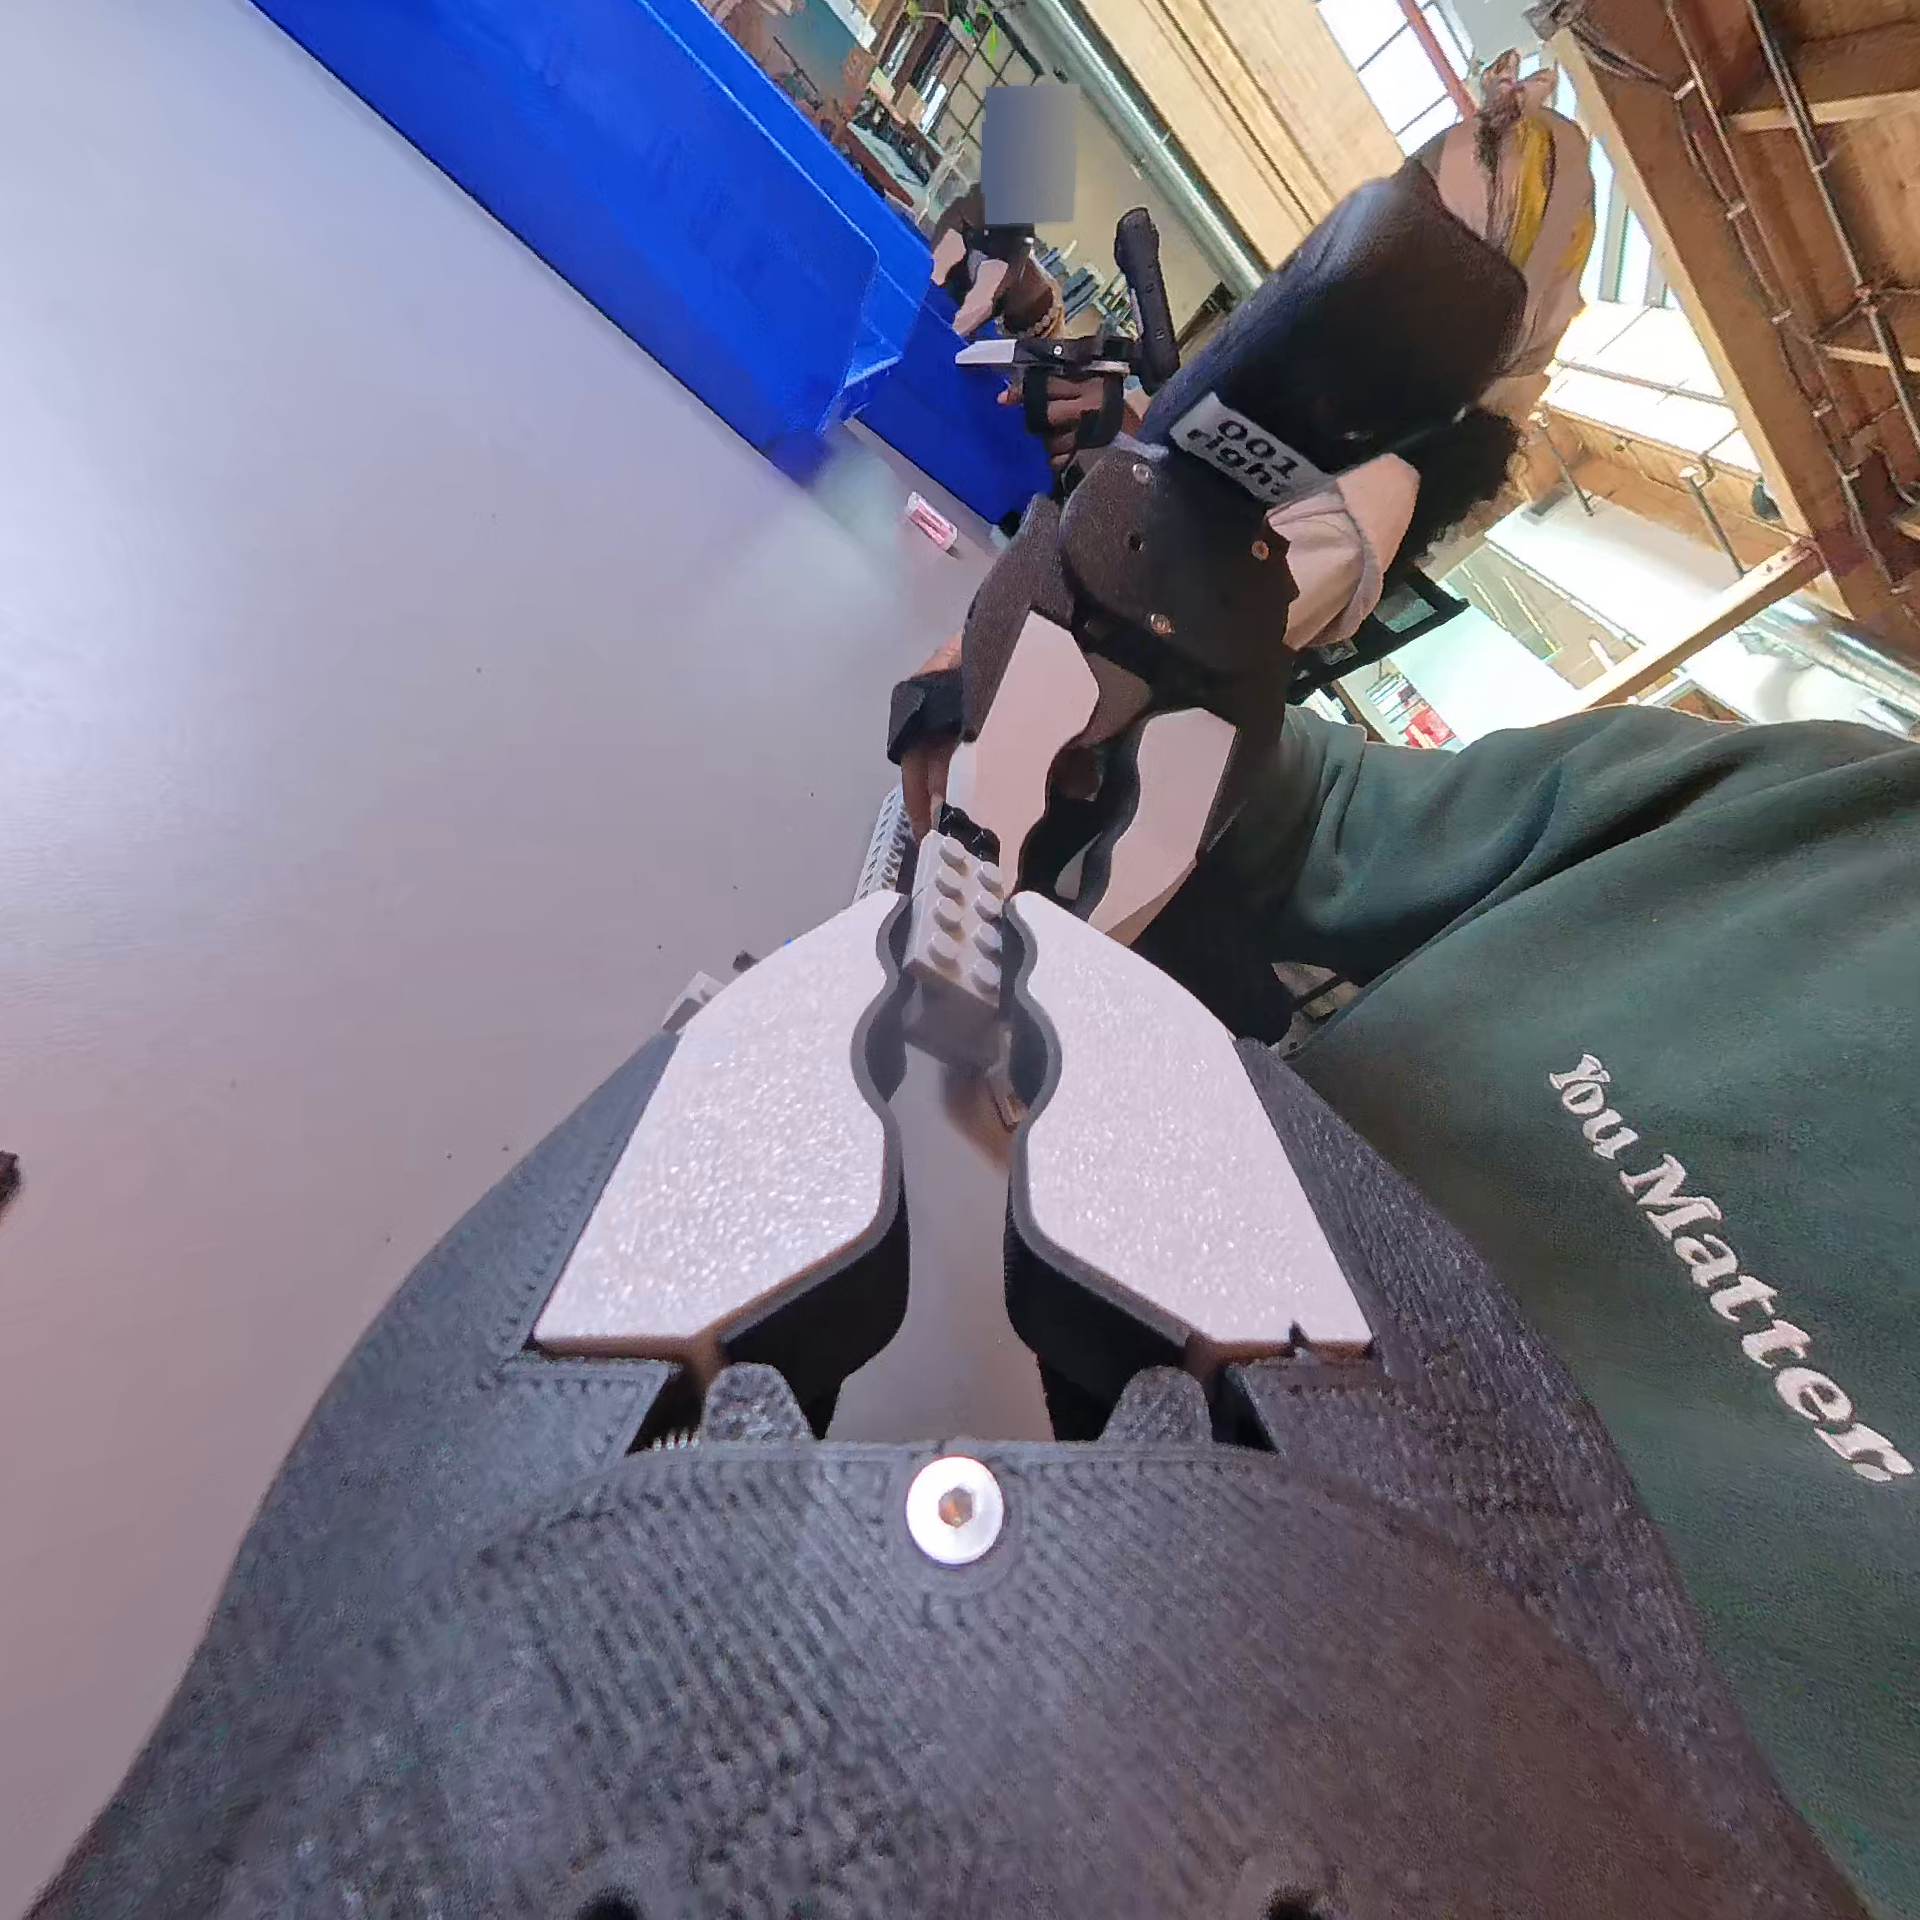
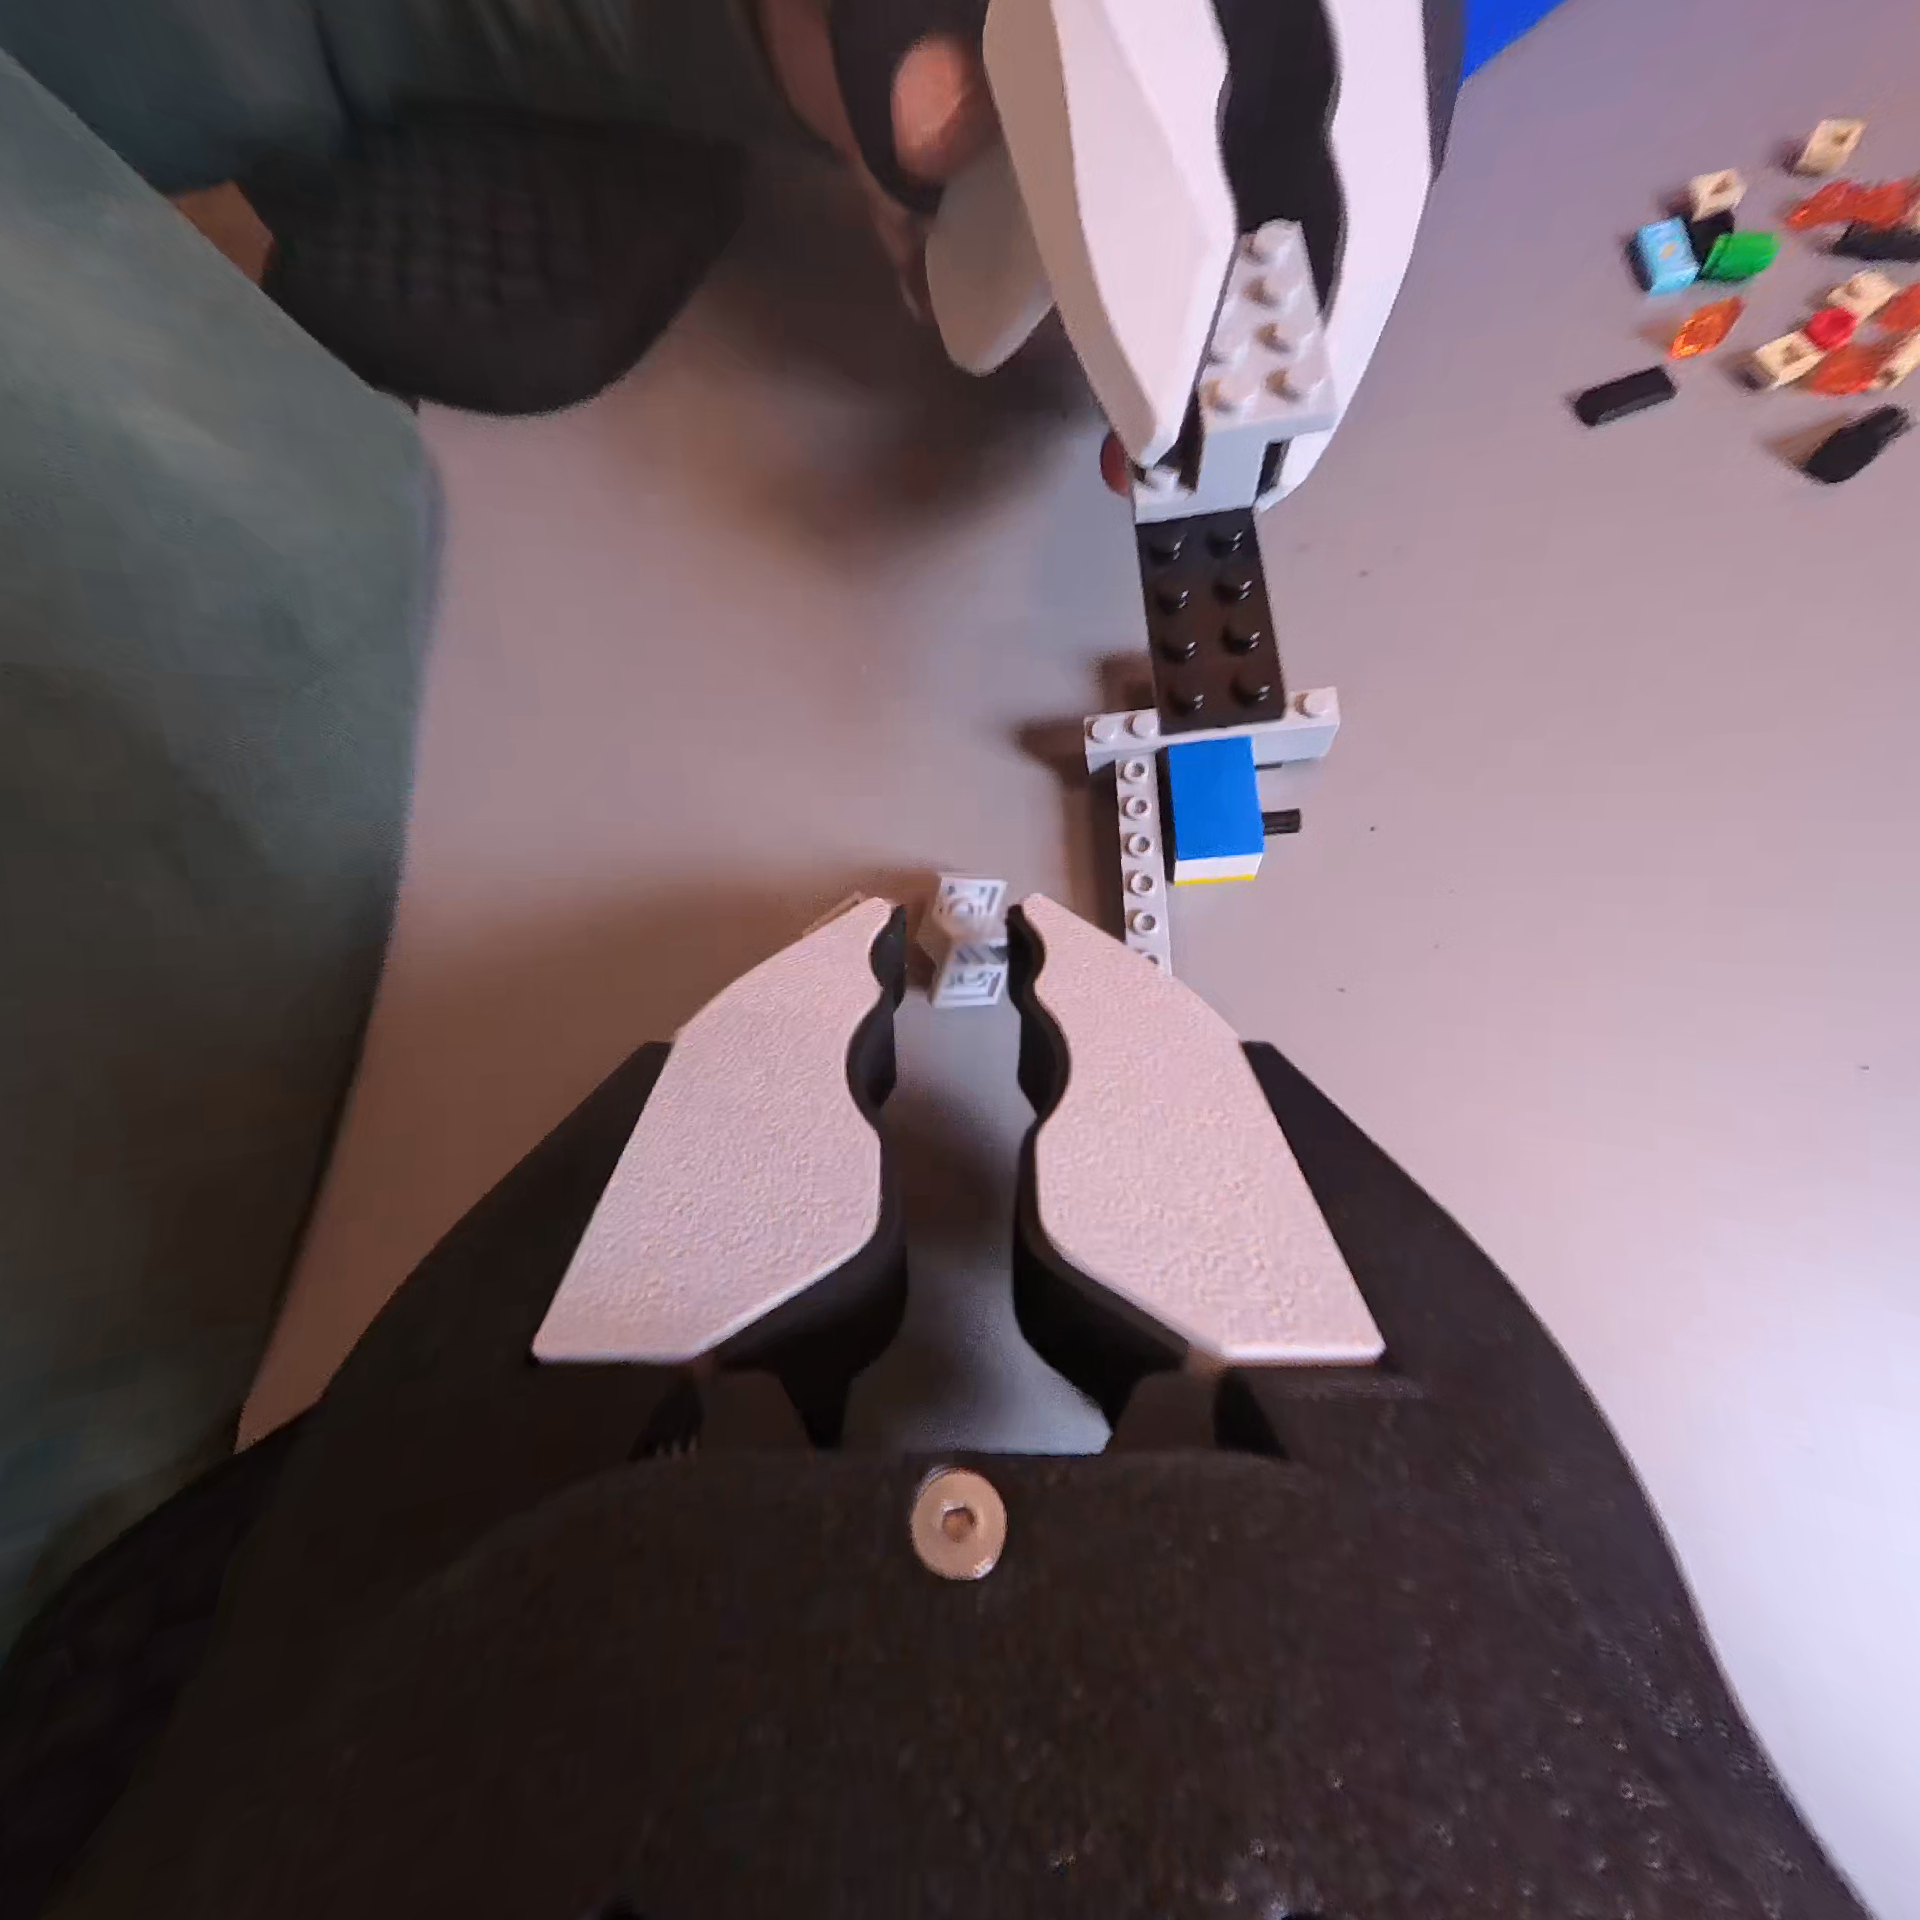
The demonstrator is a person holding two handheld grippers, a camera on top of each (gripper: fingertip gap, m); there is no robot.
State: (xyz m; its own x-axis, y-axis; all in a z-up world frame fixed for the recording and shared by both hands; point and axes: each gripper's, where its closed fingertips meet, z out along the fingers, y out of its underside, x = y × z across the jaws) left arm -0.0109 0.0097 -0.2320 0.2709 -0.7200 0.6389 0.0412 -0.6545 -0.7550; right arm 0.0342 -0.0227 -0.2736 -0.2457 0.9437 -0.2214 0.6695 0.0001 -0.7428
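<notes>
Two tools busy: the left tool (image 1: 954, 940) clamps the grey brick (image 1: 956, 935) of a stiff, light toy-brick build over the table (image 2: 1558, 1143), the right tool (image 2: 956, 951) hangs parted around a small grey piece (image 2: 968, 951), best gripped by its flat sides.

Grey brick (image 1: 954, 940), blk plate (image 2: 1210, 623), blue block (image 2: 1214, 810)

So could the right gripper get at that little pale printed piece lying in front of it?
Probably yes. The right gripper is open, and the small pale printed piece already sits between its fingertips on the grey table, against the right-hand finger. Nothing blocks it.
</notes>
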